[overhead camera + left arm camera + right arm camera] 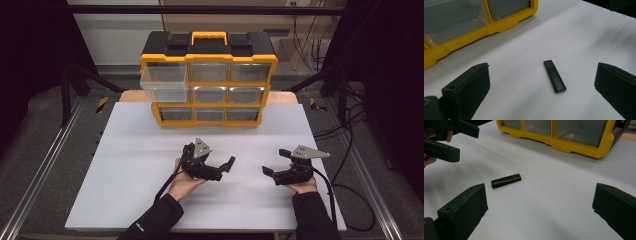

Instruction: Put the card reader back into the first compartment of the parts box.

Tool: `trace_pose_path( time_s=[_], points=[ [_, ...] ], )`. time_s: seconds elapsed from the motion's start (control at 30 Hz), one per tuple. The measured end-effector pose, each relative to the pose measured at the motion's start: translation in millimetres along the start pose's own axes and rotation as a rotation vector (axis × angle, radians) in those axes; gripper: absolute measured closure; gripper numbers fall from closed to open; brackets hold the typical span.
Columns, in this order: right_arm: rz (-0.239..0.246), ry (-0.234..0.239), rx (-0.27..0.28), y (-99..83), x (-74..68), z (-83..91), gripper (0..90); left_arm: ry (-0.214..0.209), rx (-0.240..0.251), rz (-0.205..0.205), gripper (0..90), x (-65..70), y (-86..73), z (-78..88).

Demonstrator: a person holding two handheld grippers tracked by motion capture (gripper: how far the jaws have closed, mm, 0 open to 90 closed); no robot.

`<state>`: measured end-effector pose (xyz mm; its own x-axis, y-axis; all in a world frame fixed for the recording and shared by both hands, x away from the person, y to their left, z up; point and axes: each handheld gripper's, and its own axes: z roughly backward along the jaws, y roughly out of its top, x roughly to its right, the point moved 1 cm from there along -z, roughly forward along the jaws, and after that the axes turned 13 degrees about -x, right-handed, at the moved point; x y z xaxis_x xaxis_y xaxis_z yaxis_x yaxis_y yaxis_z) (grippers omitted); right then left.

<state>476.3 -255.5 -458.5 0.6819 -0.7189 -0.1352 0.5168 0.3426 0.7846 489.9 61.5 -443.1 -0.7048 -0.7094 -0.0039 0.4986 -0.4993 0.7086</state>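
The white table (pixel 130 150) bears a yellow drawer organizer (pixel 208 80) and what looks like a black USB stick (pixel 554 76).

Yellow-and-black drawer cabinet (pixel 208 80), one clear drawer (pixel 163 82) pulled out, on white table (pixel 125 170).

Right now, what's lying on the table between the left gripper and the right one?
A small black stick, like a USB drive, lies flat on the white table between the left gripper and the right gripper; both gripper views show it, untouched.

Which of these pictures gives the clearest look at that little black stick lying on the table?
The left gripper view: the black stick lies whole between the open jaws, its cap end plain. The right gripper view shows it whole too, off to one side. In the high view I cannot make it out.
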Motion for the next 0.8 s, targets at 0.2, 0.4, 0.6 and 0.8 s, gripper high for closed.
trace_pose_path(
  time_s=[0.2, 0.4, 0.6, 0.8],
  points=[
    [0.000, 0.000, -0.001, 0.0, -0.1, 0.0, 0.1, -0.006, -0.014, 0.000, 0.0, 4.2, 2.4, -6.7],
    [0.000, -0.001, 0.001, 0.0, 0.0, 0.2, 0.1, -0.009, -0.036, 0.001, 0.1, 6.4, 4.2, -13.8],
    [-0.001, 0.001, 0.004, 0.2, -0.2, 0.2, 0.1, -0.012, -0.061, 0.015, 1.2, 5.2, 4.4, -21.3],
    [-0.002, 0.002, 0.005, 0.2, -0.2, 0.5, 0.1, -0.014, -0.088, 0.024, 3.2, 3.7, 4.4, -29.6]
  ],
)
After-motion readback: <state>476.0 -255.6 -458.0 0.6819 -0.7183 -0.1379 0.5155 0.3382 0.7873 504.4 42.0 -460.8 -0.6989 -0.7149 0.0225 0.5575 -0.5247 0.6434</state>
